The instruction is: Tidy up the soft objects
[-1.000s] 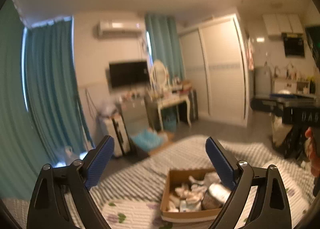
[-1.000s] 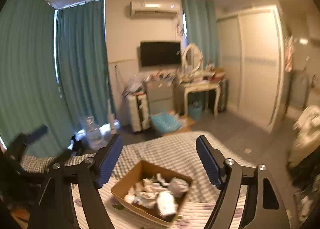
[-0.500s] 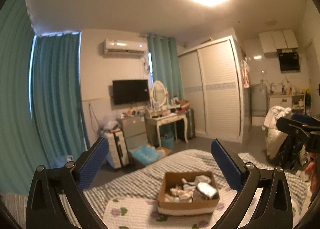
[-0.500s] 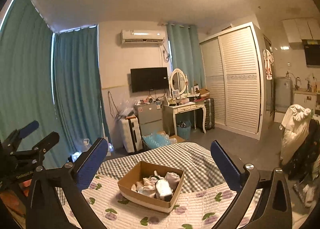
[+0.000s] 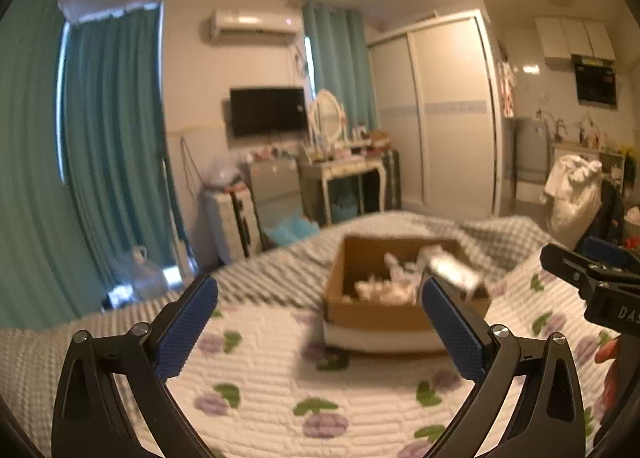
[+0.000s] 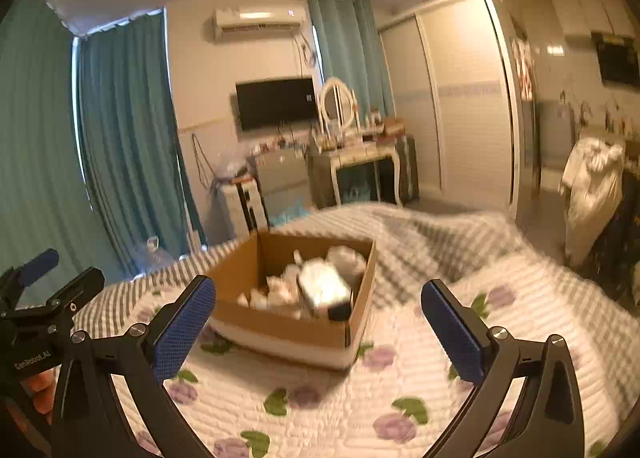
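Observation:
An open cardboard box (image 5: pixel 376 310) (image 6: pixel 280 324) sits on the bed, holding several crumpled white soft items (image 5: pixel 384 288) (image 6: pixel 324 286). My left gripper (image 5: pixel 318 322) is open and empty, held above the quilt in front of the box. My right gripper (image 6: pixel 318 324) is open and empty, also short of the box; it shows at the right edge of the left wrist view (image 5: pixel 592 278). The left gripper shows at the left edge of the right wrist view (image 6: pixel 44 298). Both views are blurred.
The bed has a white quilt with purple flowers (image 5: pixel 288 370) (image 6: pixel 404 370) over a grey checked blanket (image 5: pixel 272 270). Beyond the bed are teal curtains (image 5: pixel 112 146), a suitcase (image 5: pixel 236 218), a dressing table (image 5: pixel 340 174) and a wardrobe (image 5: pixel 448 114). White clothes hang at the right (image 6: pixel 592 186).
Both grippers have tilted down and moved closer to the box, which now looks larger. Both stay open and empty.

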Demonstrator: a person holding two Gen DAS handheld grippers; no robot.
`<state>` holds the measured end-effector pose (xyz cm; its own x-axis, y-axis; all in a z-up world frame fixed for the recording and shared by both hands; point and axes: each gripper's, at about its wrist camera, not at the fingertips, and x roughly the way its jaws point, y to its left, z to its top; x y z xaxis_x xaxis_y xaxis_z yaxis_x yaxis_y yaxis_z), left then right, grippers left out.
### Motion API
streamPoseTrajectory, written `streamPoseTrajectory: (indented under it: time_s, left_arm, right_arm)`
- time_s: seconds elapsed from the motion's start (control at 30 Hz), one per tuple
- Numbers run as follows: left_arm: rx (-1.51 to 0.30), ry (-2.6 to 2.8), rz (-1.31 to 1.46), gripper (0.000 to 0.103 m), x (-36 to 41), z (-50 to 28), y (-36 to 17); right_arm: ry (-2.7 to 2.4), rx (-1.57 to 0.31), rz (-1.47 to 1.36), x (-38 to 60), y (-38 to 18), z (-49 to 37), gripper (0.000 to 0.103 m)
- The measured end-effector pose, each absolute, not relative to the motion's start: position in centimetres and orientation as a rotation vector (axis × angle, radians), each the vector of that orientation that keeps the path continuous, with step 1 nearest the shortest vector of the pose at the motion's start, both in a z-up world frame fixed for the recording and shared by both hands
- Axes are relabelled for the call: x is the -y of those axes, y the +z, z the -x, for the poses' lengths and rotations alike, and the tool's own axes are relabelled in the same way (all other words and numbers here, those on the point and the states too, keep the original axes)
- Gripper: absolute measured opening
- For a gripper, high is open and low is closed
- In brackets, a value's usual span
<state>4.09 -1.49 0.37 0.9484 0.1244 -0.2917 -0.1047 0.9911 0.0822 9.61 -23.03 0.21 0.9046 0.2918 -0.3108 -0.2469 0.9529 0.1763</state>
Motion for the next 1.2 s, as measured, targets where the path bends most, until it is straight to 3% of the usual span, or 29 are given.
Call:
streamPoseTrajectory:
  time_s: [0.2, 1.2]
  left_arm:
    - [-0.351, 0.096, -0.021, 0.103, 0.5, -4.9, -1.1]
    - [-0.348, 0.069, -0.014, 0.103, 0.1, -4.1, -0.7]
  right_arm:
    - [0.257, -0.383, -0.114, 22.3, -1.9, -10.9, 0.103]
    - [0.249, -0.357, -0.1, 21.1, -1.2, -9.5, 0.103]
